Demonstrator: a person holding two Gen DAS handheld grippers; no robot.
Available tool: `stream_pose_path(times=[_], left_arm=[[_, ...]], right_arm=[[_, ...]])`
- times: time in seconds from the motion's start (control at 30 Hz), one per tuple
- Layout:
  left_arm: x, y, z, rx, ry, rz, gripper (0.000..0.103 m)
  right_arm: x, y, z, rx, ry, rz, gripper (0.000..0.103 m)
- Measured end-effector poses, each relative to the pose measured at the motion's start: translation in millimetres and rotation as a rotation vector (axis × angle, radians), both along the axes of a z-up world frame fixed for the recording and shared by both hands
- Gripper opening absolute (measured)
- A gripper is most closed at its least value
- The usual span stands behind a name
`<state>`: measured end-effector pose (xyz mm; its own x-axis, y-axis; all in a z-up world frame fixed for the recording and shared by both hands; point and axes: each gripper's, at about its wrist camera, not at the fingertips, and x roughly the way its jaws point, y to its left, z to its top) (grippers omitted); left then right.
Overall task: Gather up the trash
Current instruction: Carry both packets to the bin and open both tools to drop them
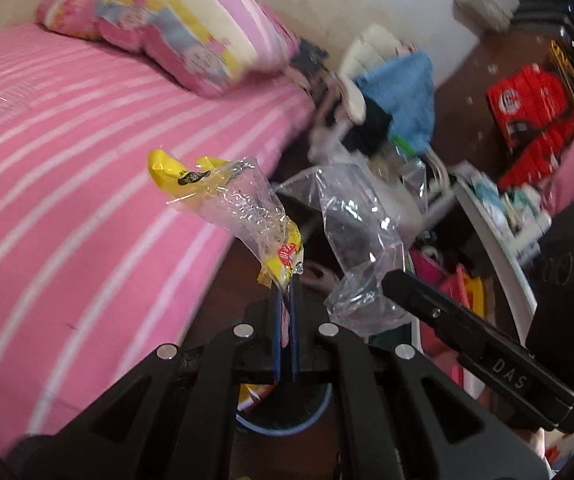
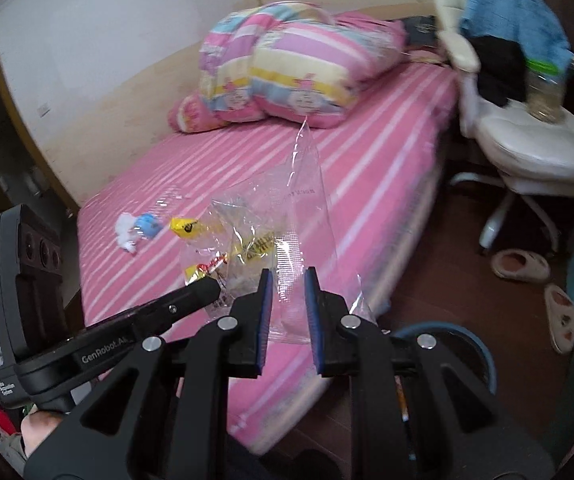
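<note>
My left gripper (image 1: 286, 280) is shut on a yellow and clear snack wrapper (image 1: 247, 208) and holds it in the air beside the pink bed. It also shows in the right wrist view (image 2: 211, 276). My right gripper (image 2: 287, 276) has its jaws partly apart, with a clear plastic bag (image 2: 299, 208) hanging between them. The clear bag shows in the left wrist view (image 1: 355, 220) next to the right gripper's finger. A blue-rimmed bin (image 2: 483, 356) stands on the floor below both grippers. A white crumpled tissue (image 2: 125, 232) and a blue wrapper (image 2: 149, 226) lie on the bed.
The pink striped bed (image 2: 367, 160) carries a folded quilt (image 2: 299, 68) at its head. A white office chair (image 2: 527, 140) with clothes stands to the right. Slippers (image 2: 521, 266) lie on the brown floor. A red box (image 1: 535, 108) and cluttered shelves are at right.
</note>
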<state>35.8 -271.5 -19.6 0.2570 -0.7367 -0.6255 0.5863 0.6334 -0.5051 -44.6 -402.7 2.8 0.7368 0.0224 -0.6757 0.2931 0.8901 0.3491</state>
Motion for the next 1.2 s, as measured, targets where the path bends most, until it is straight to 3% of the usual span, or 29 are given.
stream_pose_path(times=[0.43, 0.93, 1.2], left_arm=[[-45, -113, -93, 0.196, 0.13, -0.242, 0.003], [-35, -166, -177, 0.347, 0.268, -0.359, 0.003], [-33, -179, -228, 0.498, 0.354, -0.408, 0.003]], right_arm=[[-79, -79, -75, 0.046, 0.152, -0.172, 0.018], [-86, -109, -163, 0.13, 0.311, -0.242, 0.018], [-80, -120, -212, 0.201, 0.405, -0.259, 0.018]])
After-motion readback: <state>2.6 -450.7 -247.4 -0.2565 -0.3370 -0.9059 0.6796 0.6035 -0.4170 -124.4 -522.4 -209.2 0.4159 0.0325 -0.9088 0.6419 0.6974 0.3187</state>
